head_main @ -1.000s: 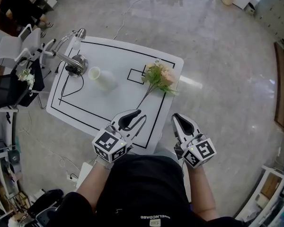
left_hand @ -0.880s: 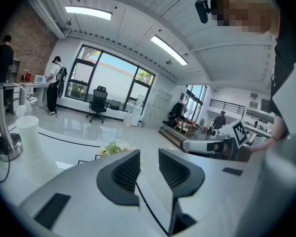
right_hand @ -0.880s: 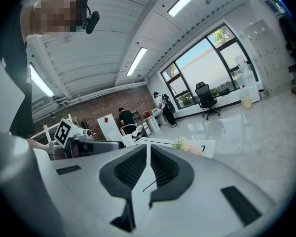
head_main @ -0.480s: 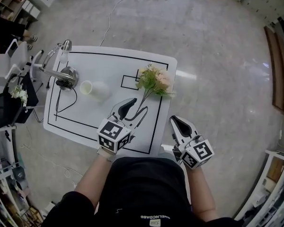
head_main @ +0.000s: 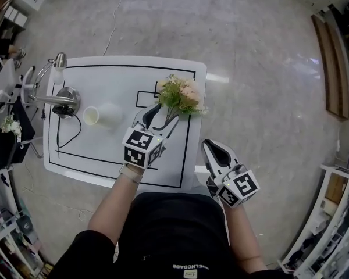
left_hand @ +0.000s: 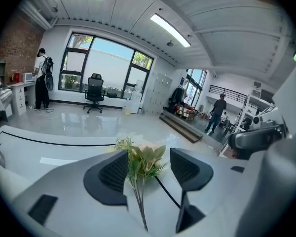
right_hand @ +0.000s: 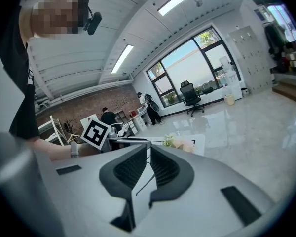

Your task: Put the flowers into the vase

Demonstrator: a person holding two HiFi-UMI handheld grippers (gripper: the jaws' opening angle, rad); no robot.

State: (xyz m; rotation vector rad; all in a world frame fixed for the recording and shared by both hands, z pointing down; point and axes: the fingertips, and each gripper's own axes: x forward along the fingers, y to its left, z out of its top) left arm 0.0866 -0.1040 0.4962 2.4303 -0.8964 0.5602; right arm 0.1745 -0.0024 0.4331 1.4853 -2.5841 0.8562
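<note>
A bunch of pink and green artificial flowers (head_main: 178, 94) lies on the white table (head_main: 116, 77), stems pointing toward me. My left gripper (head_main: 165, 115) reaches over the stems; its jaws are opening and the thin stems (left_hand: 138, 197) lie between them without being pressed. The blossoms (left_hand: 142, 156) show just past the fingertips of the left gripper (left_hand: 148, 166). A white vase (head_main: 104, 114) lies on its side left of the flowers, mouth to the left. My right gripper (head_main: 209, 147) hovers shut and empty off the table's near right corner; in its own view the right gripper (right_hand: 148, 168) faces the flowers (right_hand: 180, 143).
A silver desk lamp (head_main: 58, 96) with a black cable stands at the table's left side. Black lines are marked on the tabletop. Shiny floor surrounds the table; chairs and shelves (head_main: 3, 127) stand to the left. People stand far off in the room.
My left gripper has moved forward and down over the table to the flower stems, and its jaws have spread wider. The right gripper has hardly moved.
</note>
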